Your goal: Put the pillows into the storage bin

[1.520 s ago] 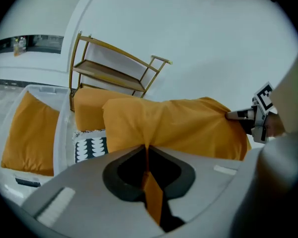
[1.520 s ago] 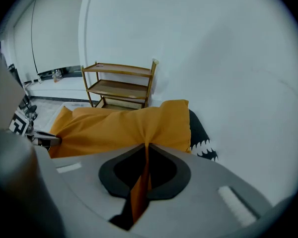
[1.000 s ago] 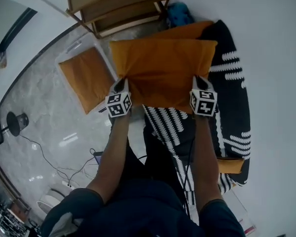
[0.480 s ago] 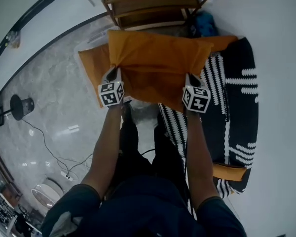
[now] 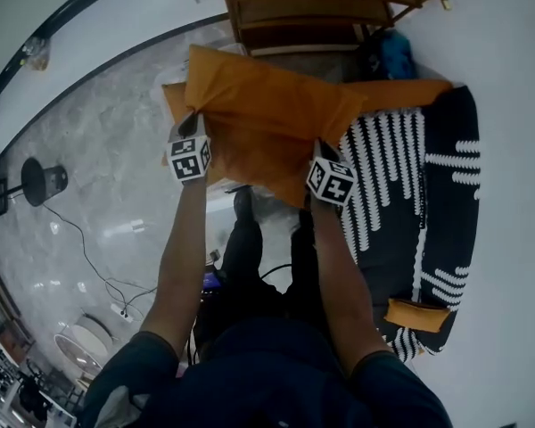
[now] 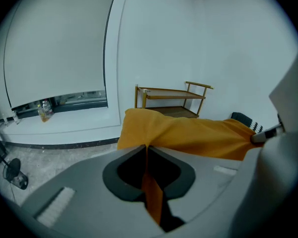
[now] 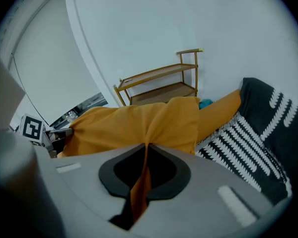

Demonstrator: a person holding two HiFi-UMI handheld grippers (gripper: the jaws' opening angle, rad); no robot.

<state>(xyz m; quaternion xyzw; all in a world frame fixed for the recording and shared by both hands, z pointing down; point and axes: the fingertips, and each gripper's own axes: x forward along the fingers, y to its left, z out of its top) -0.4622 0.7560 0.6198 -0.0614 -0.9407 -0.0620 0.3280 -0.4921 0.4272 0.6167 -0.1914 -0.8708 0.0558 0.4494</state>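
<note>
The left gripper [image 5: 193, 121] and right gripper [image 5: 318, 147] are each pinching a near corner of the orange pillow [image 5: 267, 119], so it's hanging spread out above the floor [image 5: 98, 176] by the wooden shelf [image 5: 321, 3], presumably for dropping flat into the bin.

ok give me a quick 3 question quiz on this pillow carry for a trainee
1. True or false: only the left claw holds the pillow.
2. What stands by the wall beyond the pillow? A) wooden shelf B) fridge C) bike
3. Fill in: the right claw is ___ on the pillow's edge.

Key: 1 false, as both claws pinch its fabric. 2 A. 3 shut.
</note>
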